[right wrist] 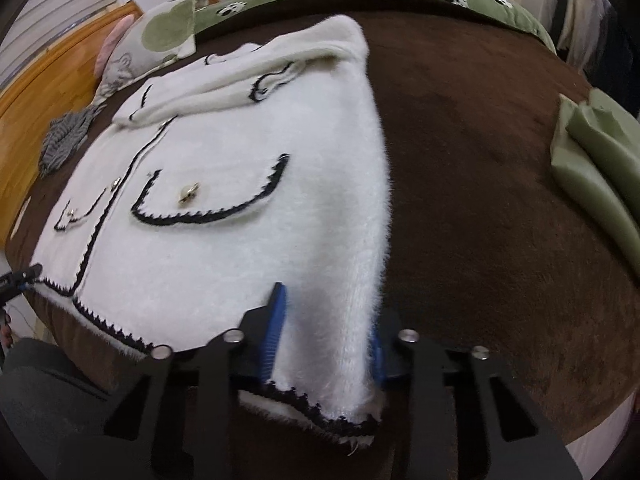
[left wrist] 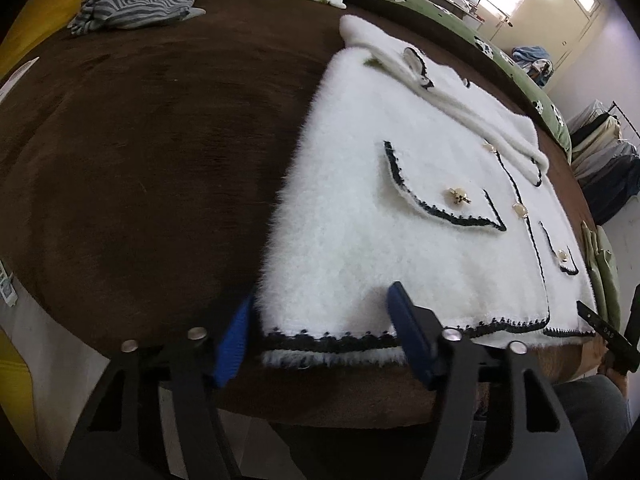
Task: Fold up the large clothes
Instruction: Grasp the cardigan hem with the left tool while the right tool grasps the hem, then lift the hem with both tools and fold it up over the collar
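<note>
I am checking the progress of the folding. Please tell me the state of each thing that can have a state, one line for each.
White cardigan: lying flat on the brown blanket, buttoned, one sleeve folded across the chest.
Left claw: open, fingers on both sides of the hem corner.
Right claw: open around the other hem corner, not shut on it.
Striped garment: crumpled, not folded.
Green cloth: folded, at the blanket's edge.

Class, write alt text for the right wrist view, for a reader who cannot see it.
A fluffy white cardigan with black trim lies flat on a brown blanket, and the right gripper straddles its near hem corner with blue fingers either side of the fabric. A green cloth lies at the right, and a striped grey garment at the far left.
</note>
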